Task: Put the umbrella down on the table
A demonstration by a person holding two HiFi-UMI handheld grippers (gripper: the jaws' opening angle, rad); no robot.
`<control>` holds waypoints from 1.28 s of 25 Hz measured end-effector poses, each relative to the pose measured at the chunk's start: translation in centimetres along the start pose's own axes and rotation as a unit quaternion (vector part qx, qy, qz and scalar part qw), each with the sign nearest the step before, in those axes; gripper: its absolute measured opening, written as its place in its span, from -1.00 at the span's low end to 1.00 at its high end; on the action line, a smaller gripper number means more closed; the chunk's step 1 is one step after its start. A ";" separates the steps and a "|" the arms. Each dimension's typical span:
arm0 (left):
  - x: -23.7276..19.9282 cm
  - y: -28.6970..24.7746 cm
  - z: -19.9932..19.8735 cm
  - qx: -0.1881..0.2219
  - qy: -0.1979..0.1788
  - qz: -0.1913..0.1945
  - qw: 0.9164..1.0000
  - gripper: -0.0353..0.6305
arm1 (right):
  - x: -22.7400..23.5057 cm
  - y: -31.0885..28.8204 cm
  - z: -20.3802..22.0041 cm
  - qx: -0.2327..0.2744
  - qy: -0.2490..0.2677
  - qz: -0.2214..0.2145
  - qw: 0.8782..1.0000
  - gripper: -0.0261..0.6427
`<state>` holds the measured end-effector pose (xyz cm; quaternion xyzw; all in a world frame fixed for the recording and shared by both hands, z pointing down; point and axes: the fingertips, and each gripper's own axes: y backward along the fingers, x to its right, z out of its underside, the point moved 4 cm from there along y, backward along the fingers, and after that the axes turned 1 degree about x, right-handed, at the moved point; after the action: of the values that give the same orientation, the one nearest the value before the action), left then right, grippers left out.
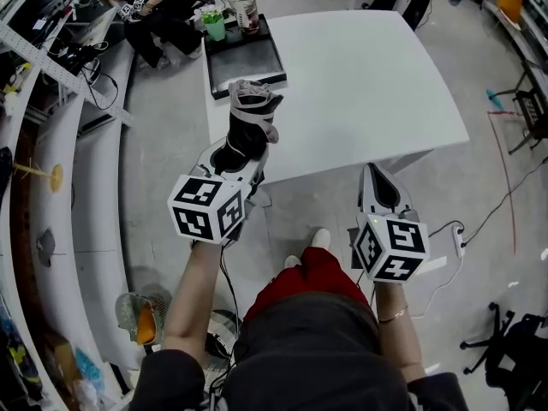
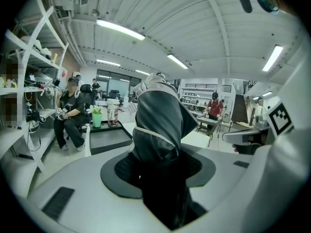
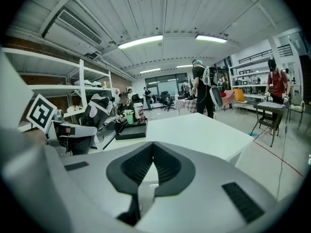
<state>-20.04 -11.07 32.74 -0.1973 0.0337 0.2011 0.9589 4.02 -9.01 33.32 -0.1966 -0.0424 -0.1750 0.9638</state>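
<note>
A wide workshop with shelving along the wall and strip lights overhead holds a white table (image 1: 368, 75), bare apart from a black tray (image 1: 248, 58) at its far left corner carrying a lidded cup (image 1: 242, 5) and a green cup (image 1: 214, 26).

The left gripper (image 1: 242, 159) is clamped on a folded umbrella (image 1: 250, 114). In the left gripper view, the black, white-trimmed fabric (image 2: 158, 125) fills the gap between the pads and rises past them. The bundle stands roughly upright in the grip over the table's near left edge, just short of the tray and not lying on the surface. The right gripper (image 1: 372, 175) hangs beside the near edge of the table, its jaws closed together on nothing (image 3: 151, 147).

The umbrella looks light and soft outside, with loose folds that could bunch or slide over a stiff core. The present hold low on the bundle seems sound. Laid flat on the open tabletop, it should settle without rolling far.
</note>
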 end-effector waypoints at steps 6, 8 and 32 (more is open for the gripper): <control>0.6 -2.7 0.2 -0.027 -0.020 0.025 0.999 -0.30 | 1.2 -0.9 0.5 -0.011 -0.012 0.010 1.000 -0.87; 0.9 -3.5 0.3 -0.036 -0.027 0.034 0.998 -0.30 | 1.6 -1.0 0.8 -0.015 -0.017 0.014 1.000 -0.87; 3.7 -10.4 3.5 -0.142 -0.142 0.105 0.974 -0.30 | 6.0 -2.2 3.3 -0.049 -0.048 0.048 0.996 -0.87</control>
<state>-12.52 -17.10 39.24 -0.2958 -0.1109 0.3290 0.8899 8.80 -11.52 38.06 -0.2540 -0.0704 -0.1210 0.9570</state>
